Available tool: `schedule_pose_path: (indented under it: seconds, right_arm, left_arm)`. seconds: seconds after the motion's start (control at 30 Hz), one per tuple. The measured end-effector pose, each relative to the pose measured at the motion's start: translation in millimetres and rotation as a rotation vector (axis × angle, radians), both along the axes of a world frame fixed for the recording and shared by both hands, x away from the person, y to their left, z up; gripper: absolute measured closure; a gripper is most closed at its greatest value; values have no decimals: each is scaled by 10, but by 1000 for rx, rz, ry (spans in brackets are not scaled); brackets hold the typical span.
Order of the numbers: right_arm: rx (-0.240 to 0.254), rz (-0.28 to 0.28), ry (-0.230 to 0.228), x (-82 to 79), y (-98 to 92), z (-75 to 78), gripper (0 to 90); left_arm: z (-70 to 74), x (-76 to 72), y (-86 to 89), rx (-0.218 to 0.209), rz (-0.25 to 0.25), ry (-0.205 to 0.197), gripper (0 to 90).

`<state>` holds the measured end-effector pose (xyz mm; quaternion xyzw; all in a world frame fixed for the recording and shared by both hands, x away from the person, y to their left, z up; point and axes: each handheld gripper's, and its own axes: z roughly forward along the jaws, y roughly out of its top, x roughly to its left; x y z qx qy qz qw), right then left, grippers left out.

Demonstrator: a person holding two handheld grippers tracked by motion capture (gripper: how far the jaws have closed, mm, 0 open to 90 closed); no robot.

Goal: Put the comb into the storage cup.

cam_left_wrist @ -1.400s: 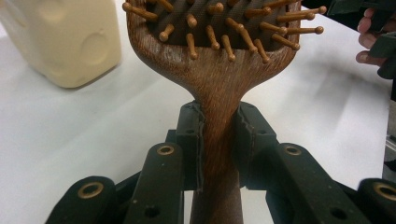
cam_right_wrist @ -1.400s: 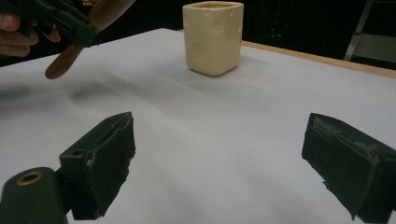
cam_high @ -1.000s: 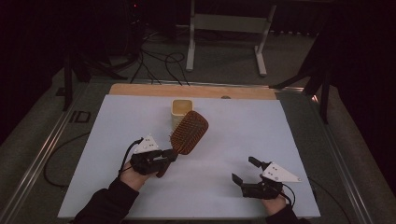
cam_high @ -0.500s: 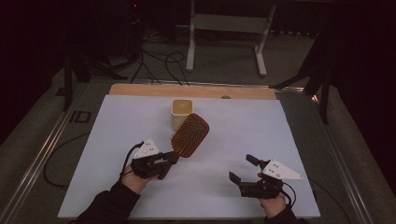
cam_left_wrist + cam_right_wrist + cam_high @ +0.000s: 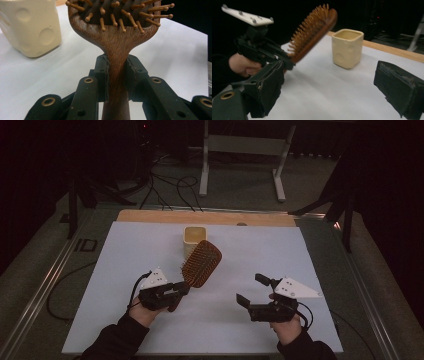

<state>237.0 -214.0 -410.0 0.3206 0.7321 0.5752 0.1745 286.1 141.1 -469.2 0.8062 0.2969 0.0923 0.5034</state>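
The person's left forearm, in a dark sleeve, comes in from the bottom edge of the high view and angles up to the right. Its hand grips the black two-jaw left gripper [image 5: 176, 291] with the white three-cornered plate on top, jaws pointing right and slightly upward; in the left gripper view the pads press on both sides of a brown wooden hairbrush handle [image 5: 116, 82]. The right hand holds the black right gripper [image 5: 254, 291] level, pointing left, its jaws standing wide apart with nothing between them.
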Motion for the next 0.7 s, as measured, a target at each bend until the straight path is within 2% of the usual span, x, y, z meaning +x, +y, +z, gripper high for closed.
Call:
schedule_pose_path:
  seconds: [0.3,0.4,0.7]
  right_arm:
    - [0,18,4,185,164,252,83]
    - [-13,15,2,234,220,303,79]
    - [-4,6,8,375,366,405,78]
  left_arm:
    - [-3,1,-3,-1,-6,1,741]
    - [-7,6,3,-3,-5,5,741]
    - [-6,7,2,-5,-11,7,741]
